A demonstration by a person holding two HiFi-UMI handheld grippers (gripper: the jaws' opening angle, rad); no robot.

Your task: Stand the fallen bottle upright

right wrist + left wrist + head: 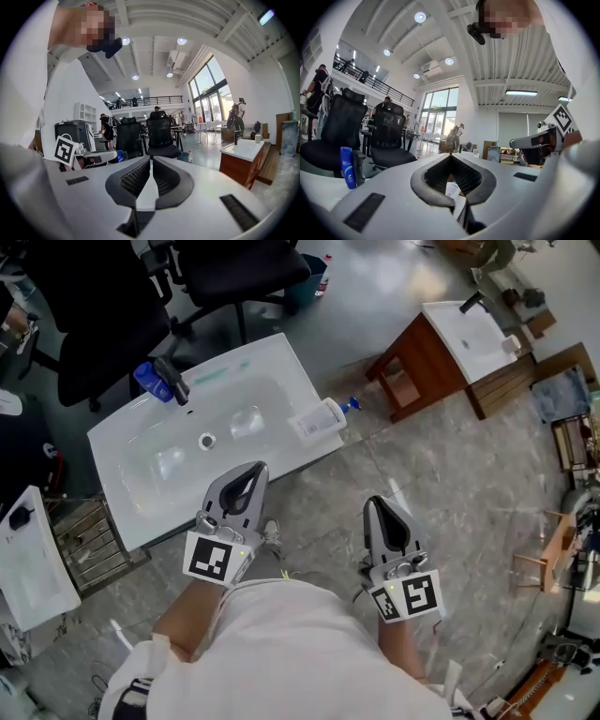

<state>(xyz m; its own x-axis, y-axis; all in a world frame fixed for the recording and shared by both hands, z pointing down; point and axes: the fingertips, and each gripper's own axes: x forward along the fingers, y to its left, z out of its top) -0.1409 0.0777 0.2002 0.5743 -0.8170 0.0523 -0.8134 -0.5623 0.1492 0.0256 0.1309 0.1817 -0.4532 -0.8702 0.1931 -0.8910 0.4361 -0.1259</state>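
Hovering near the sink top's front edge: left gripper and right gripper both closed, empty. White bottle lies on its side at the right edge, untouched. Approach, grasp and uprighting all remain.

sink basin: open | far-left corner: faucet, blue bottle | right rim: fallen bottle

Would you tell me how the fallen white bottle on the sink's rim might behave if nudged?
The white bottle lies on its side at a corner of the sink, so a nudge would probably roll it, perhaps off. It looks like smooth plastic: likely light, maybe slippery. Its blue cap may hinder rolling.
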